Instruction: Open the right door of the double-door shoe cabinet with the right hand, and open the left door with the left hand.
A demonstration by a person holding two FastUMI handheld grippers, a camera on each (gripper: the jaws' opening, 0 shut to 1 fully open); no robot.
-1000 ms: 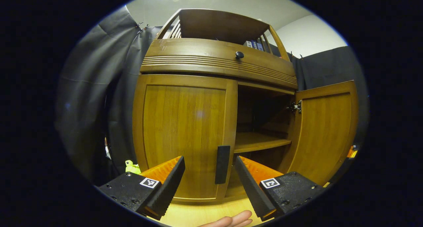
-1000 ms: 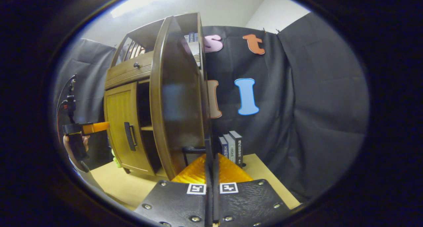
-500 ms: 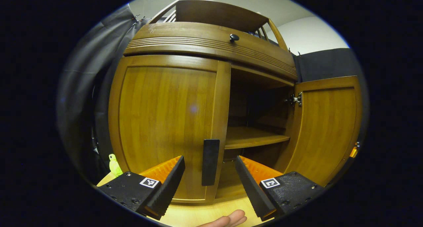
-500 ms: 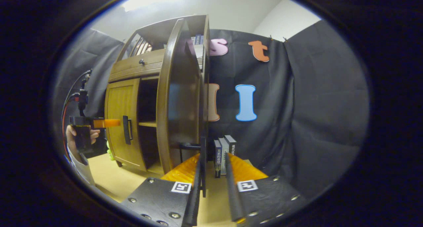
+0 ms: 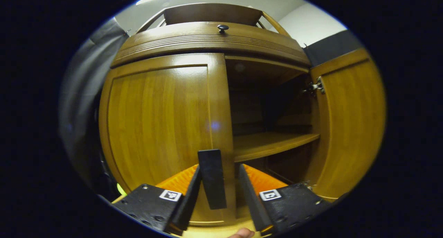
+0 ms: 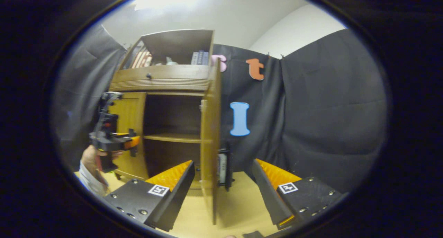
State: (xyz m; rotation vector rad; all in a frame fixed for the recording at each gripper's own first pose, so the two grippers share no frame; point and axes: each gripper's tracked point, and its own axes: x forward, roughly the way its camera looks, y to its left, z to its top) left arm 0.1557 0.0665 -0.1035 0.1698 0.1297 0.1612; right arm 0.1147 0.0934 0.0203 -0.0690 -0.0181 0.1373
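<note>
Left gripper view: left gripper (image 5: pixel 217 193) jaws straddle closed left door's handle (image 5: pixel 211 178), not clamped. Right gripper (image 6: pixel 221 193) jaws spread beside the swung-out right door (image 6: pixel 210 141).

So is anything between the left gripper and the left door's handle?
Nothing visible: the handle sits between the open fingers of the left gripper, on the closed left door.

No readable text, brand or number appears anywhere. The left gripper (image 5: pixel 217 196) and the right gripper (image 6: pixel 221 193) each carry small square black-and-white coded markers on their finger bases, patterns rather than letters. The book spines (image 6: pixel 199 58) on top of the shoe cabinet (image 6: pixel 162 77) are too small and blurred to read.
</note>
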